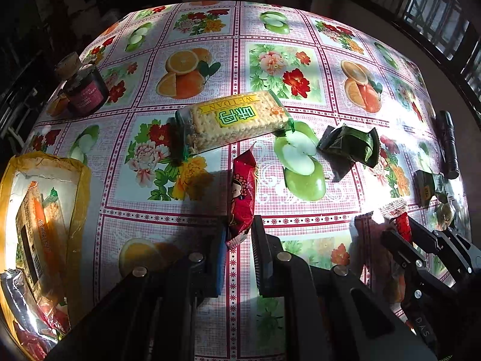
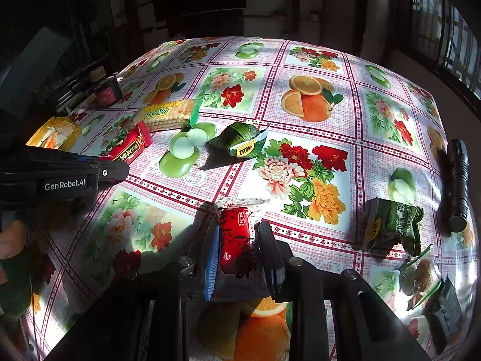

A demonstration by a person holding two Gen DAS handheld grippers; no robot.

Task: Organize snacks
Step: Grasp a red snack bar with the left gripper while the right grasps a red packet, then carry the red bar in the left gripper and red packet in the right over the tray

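Pick step, both sides. Left gripper (image 1: 239, 234) clamped on the near end of a red cartoon-print snack pack (image 1: 243, 198), near the middle of the table (image 1: 186, 210), pack still lying on the cloth. Right gripper (image 2: 237, 246) clamped on a red-labelled clear sachet (image 2: 234, 240), nearer the front edge. Yellow open box (image 1: 81, 180) at the left edge, already holding several packs; looks like the collecting bin. Still loose: biscuit pack (image 1: 234, 120) mid-table, green pouch (image 1: 348, 147) just right of it, another green pouch (image 2: 390, 225) and a clear bag of brown snacks (image 2: 421, 273) toward the right edge. Dark jar (image 1: 85, 91) at far left edge, black flashlight (image 2: 458, 183) at right edge, likely not snacks. Next, probably: lift both clear of the cloth, carry left across to the box, release inside the rim one at a time; thin wrapper ends may slip.
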